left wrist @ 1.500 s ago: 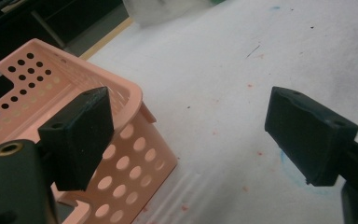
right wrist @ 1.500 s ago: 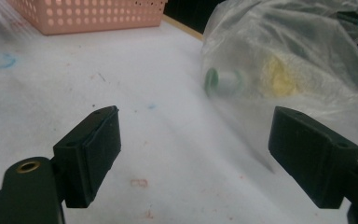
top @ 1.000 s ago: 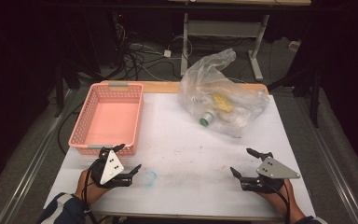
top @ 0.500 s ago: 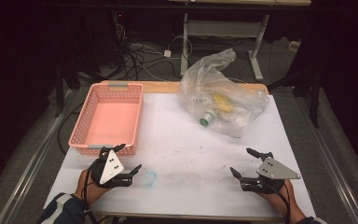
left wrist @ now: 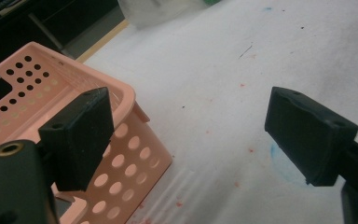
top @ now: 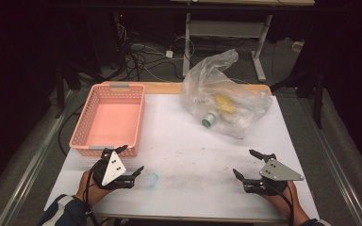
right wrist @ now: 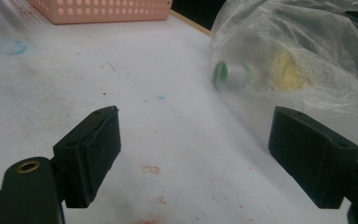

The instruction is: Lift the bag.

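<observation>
Clear plastic bag (top: 226, 96) of items sits at the worktop's (top: 193, 155) far right, pink basket (top: 107, 120) far left for sorting, we reckon. Left tongs (top: 131, 170) and right tongs (top: 246, 165) rest near us, both gaping, empty, staged to reach.

We note both grippers low at the table's near edge: left gripper (top: 128, 165) just beside pink basket (top: 107, 120), right gripper (top: 248, 164) near plastic bag (top: 226, 101), jaws spread.
</observation>
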